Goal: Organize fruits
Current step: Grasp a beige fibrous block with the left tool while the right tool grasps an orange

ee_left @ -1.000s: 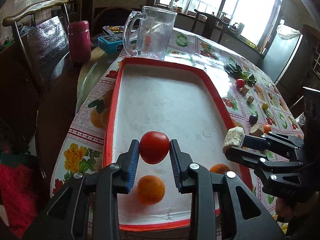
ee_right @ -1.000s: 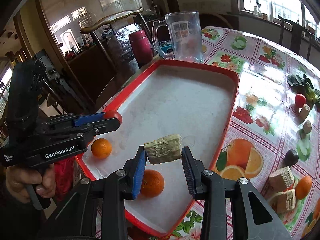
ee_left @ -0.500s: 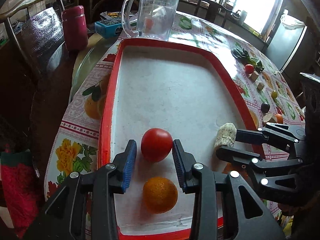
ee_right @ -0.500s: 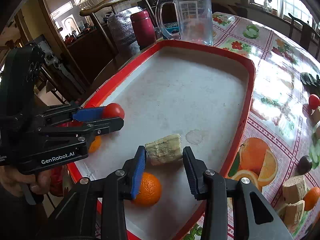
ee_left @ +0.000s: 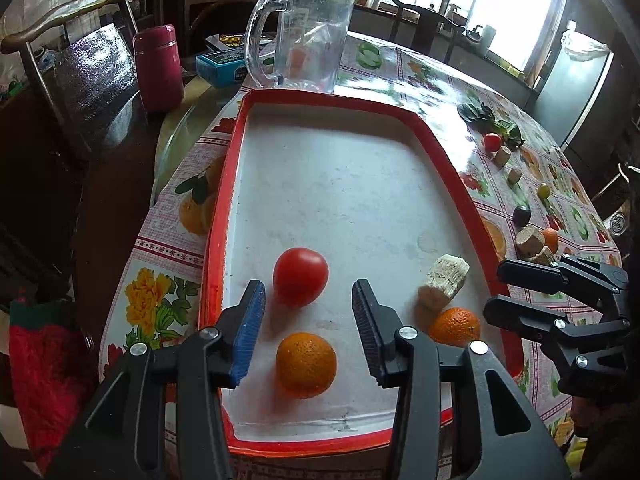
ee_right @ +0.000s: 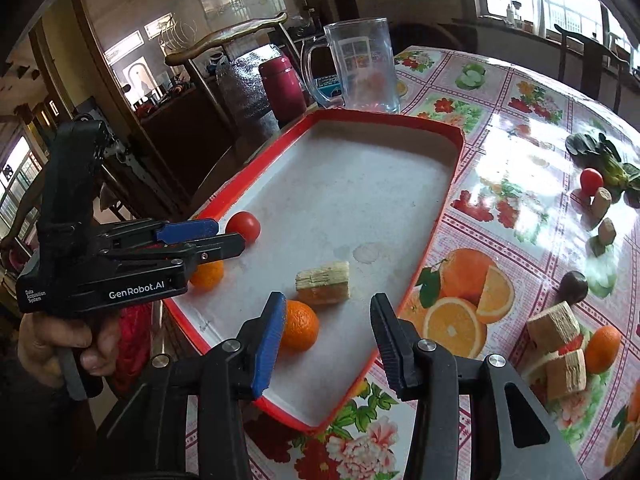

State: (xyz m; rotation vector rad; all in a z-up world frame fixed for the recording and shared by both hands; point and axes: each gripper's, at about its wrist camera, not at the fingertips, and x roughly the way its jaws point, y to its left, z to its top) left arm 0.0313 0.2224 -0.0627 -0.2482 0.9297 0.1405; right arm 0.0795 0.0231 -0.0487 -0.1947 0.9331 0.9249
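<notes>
Covering the desk (ee_left: 436,76) is a fruit-print cloth, and on it sits the landmark: a red-rimmed tray (ee_left: 224,184) with a white floor. Beyond the tray's far rim stands a clear glass mug (ee_left: 308,36); off its far left corner, a maroon flask (ee_left: 157,68).

Left gripper (ee_left: 308,320) hangs over the tray's near end, jaws spread wide, holding nothing. Right gripper (ee_right: 326,336) hovers at the tray's near right, jaws likewise released and empty.

Inside the tray, all at the near end: tomato (ee_left: 301,276) lying free just ahead of the left gripper; one orange (ee_left: 306,364) between and below that gripper's fingers; a second orange (ee_right: 300,324) just beside the right gripper's blue pad; a cut sugarcane piece (ee_right: 323,283) touching that second orange on its far side.

Right of the tray, loose on the cloth: more cane pieces (ee_right: 554,326), a small orange (ee_right: 604,348), a dark round fruit (ee_right: 573,286), a small tomato (ee_right: 591,181), leafy greens (ee_right: 600,152).
</notes>
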